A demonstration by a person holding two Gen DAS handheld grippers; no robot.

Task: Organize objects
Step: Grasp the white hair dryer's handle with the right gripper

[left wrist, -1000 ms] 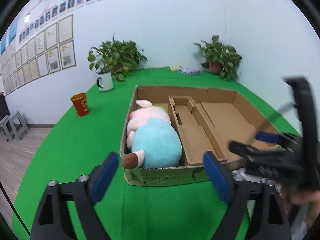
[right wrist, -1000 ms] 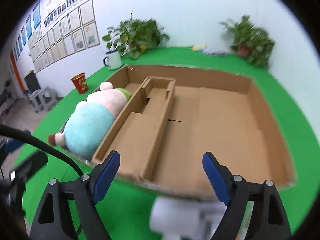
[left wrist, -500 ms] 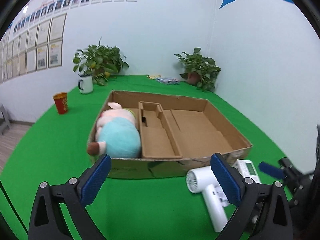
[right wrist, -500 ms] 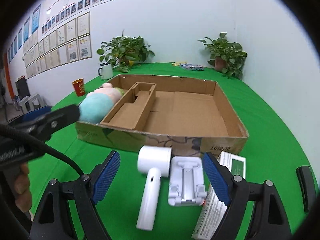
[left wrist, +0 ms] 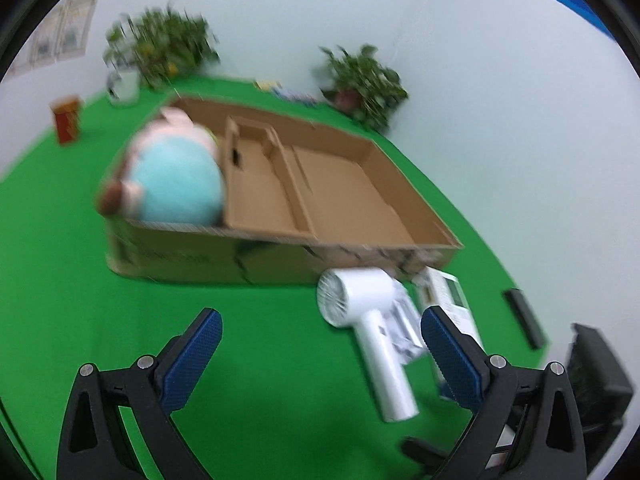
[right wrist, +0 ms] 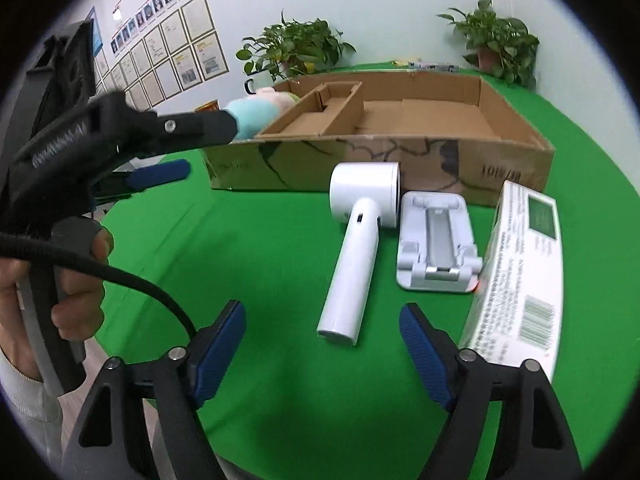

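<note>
both cameras are sitting farther back from the cardboard box (right wrist: 400, 136) than a moment ago, so the things on the green table (right wrist: 260, 248) in front of it are showing bigger now. the left view is blurry because it is moving.

the right gripper (right wrist: 322, 342) is wide open and holding nothing. the white hair dryer (right wrist: 356, 240) is lying just past its tips, handle pointing near, head almost touching the box's near wall. the grey stand (right wrist: 438, 244) is lying just right of the dryer, and the white and green carton (right wrist: 520, 272) is right of that, close to the right finger.

the left gripper (left wrist: 320, 354) is wide open too, and empty. the dryer (left wrist: 372, 332) is lying a bit far and right of its middle. the plush pig (left wrist: 172, 176) is lying in the box's left part.
</note>
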